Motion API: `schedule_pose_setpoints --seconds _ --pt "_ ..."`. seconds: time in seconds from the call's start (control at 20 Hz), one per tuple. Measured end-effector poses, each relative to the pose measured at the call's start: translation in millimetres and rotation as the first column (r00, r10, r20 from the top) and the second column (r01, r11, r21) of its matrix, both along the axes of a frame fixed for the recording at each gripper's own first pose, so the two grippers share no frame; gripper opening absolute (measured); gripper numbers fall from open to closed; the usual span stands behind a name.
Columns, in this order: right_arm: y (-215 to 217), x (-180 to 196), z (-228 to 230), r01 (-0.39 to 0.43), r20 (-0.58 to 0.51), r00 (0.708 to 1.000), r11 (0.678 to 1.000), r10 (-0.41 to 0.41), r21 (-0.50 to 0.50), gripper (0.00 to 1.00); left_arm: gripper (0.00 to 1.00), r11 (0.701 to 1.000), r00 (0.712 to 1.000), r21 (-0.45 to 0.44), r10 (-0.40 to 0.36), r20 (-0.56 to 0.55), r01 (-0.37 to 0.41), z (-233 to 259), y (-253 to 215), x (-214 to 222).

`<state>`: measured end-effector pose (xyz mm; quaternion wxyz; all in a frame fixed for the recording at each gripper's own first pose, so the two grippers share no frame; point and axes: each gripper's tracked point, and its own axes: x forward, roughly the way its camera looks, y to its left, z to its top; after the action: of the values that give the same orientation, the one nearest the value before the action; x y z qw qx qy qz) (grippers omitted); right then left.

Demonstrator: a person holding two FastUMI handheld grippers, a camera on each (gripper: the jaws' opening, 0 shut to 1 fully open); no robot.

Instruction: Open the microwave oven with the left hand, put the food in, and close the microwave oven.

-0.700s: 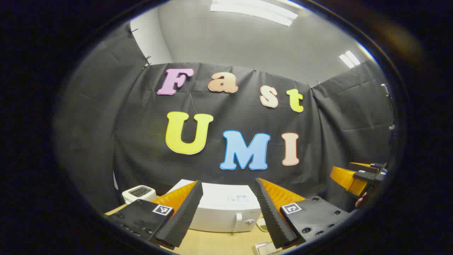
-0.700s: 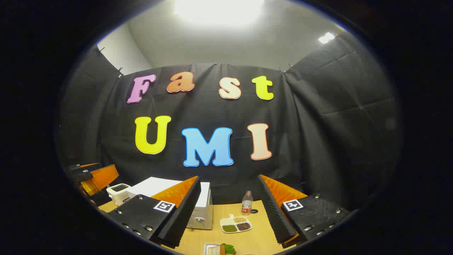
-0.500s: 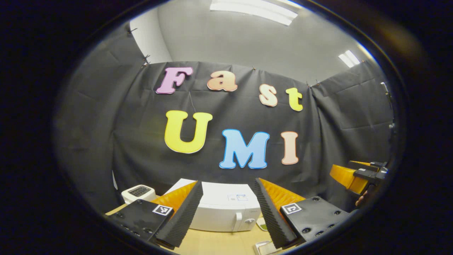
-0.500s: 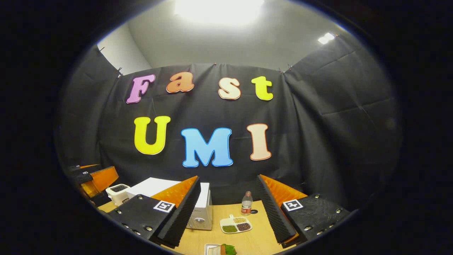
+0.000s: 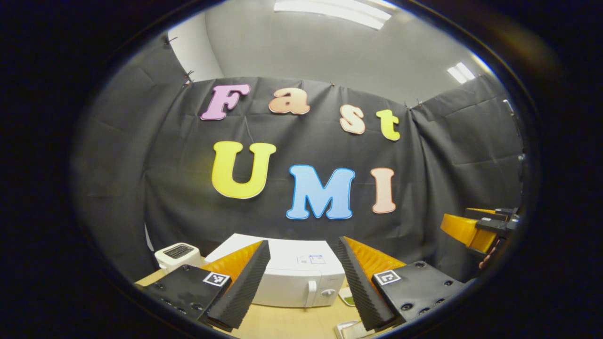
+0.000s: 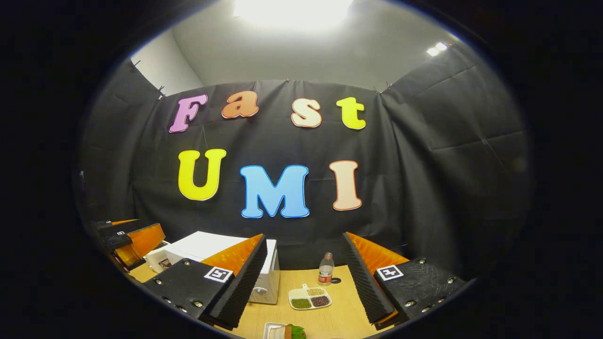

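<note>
Both grippers, left gripper (image 5: 299,282) and right gripper (image 6: 301,282), hang wide open, empty. Microwave (image 5: 297,278) sits shut ahead, food (image 6: 288,331) near. Slim handle (image 5: 311,293) looks easy to miss.

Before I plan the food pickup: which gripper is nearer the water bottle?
Right. The right gripper faces the water bottle across the table; the left gripper faces the microwave.

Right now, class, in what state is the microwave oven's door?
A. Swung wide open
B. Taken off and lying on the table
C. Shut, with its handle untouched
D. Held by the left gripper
C: the microwave oven shows its door flush and closed, and the open left gripper hangs short of its handle.
</note>
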<state>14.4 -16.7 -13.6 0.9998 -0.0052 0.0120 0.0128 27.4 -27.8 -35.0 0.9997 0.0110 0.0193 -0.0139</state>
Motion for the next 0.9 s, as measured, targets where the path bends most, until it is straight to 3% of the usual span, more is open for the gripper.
schedule_pose_setpoints --seconds 0.45,0.9 --pt "-8 10 -19 -0.024 -0.024 0.999 1.0 0.023 -0.021 0.95 0.96 1.0 0.995 -0.005 -0.014 -0.102 0.013 -80 -13 28" --pt "-31 18 -45 -0.004 -0.073 0.997 0.999 0.001 -0.036 0.95 0.95 1.0 0.962 0.001 -0.021 -0.271 0.022 -191 -24 86"
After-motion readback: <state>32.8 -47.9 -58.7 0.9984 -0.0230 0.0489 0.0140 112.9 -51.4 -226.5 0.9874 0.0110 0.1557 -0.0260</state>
